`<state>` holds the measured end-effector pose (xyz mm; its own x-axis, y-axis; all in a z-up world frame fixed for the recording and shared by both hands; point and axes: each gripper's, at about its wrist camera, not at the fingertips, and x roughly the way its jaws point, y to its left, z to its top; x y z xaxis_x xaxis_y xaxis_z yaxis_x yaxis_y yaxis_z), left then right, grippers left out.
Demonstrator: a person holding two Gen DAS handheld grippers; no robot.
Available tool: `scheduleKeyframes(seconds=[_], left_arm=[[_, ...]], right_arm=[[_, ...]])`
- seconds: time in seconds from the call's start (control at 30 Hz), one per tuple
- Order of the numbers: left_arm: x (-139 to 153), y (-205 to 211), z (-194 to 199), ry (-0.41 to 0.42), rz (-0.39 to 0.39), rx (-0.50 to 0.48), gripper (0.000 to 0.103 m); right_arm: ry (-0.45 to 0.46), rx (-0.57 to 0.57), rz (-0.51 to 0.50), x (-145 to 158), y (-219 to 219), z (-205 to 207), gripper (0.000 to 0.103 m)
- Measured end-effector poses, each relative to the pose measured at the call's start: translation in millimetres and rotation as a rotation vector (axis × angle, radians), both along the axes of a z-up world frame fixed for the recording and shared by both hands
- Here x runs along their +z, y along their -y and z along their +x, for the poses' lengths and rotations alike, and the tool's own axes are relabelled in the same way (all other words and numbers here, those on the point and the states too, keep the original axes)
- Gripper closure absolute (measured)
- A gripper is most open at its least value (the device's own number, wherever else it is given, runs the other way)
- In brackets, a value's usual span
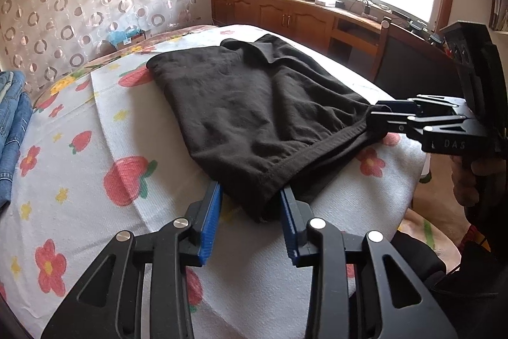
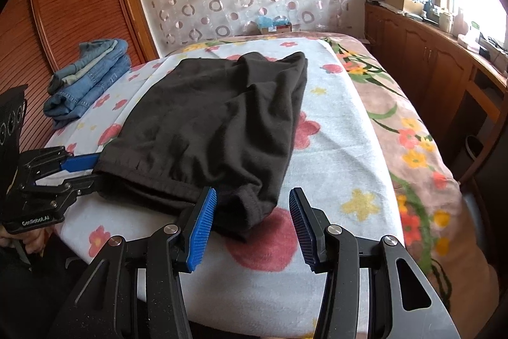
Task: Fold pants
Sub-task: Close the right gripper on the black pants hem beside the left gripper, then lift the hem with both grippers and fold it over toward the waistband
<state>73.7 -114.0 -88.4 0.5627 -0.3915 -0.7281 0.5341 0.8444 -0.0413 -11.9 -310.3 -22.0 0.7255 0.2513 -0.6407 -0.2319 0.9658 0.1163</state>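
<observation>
Black pants (image 1: pixel 254 104) lie folded on a white flowered towel (image 1: pixel 95 180) on the bed, waistband toward me. My left gripper (image 1: pixel 250 212) straddles the near left waistband corner, which lies between its blue pads (image 1: pixel 211 221); the jaws stand apart and do not squeeze the cloth. In the right wrist view the pants (image 2: pixel 216 123) spread the same way, and my right gripper (image 2: pixel 252 224) stands open around the other corner: its left pad touches the cloth, its right pad is clear of it. Each gripper shows from the side in the other's view, the right gripper (image 1: pixel 376 116) and the left gripper (image 2: pixel 95 169).
Folded blue jeans (image 2: pixel 89 78) are stacked at the bed's far left. A wooden slatted wardrobe (image 2: pixel 63 5) stands beside them. A cluttered wooden sideboard (image 2: pixel 428 53) runs under the window on the right. A chair (image 1: pixel 397 59) stands by the bed. A hand (image 1: pixel 470 180) holds the right gripper.
</observation>
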Motion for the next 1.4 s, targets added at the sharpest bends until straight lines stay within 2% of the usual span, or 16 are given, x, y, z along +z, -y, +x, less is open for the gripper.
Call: scheduleKeyframes(seconds=[0.23,0.4,0.63,0.67,0.8,0.93,1.1,1.4], left_arm=[[-2.1,1.6,0.4,-0.011,0.003,0.001,0.066],[-2.6,1.7,0.3,-0.012,0.003,0.0,0.066],[-4.6,2.5,1.0,-0.019,-0.001,-0.002,0.067],[-4.9,2.2,1.4,-0.02,-0.003,-0.003,0.069],[-3.9,4.2,-0.4,-0.023,-0.015,-0.025,0.087],[2.8,5.1,-3.0,0.004,-0.009,-0.016,0.092],[44.5,-2.1,-5.6,0.086,-0.043,-0.004,0.093],[156.2,-28.1,12.5,0.255,-0.063,0.043,0.093]], right_arm=[[-0.009,0.007,-0.001,-5.2,-4.3,0.7,0.063],[-0.009,0.02,-0.004,-6.7,-9.1,0.5,0.074],[-0.014,0.035,0.011,-8.0,-11.3,-0.1,0.081],[-0.015,0.037,0.012,-8.2,-11.6,-0.1,0.082],[-0.015,0.051,0.014,-8.2,-14.7,-0.4,0.089],[-0.011,0.068,0.023,-7.0,-16.4,0.7,0.093],[0.063,0.093,0.043,21.0,-18.7,-3.9,0.094],[0.27,0.15,0.055,136.6,-29.1,-2.6,0.094]])
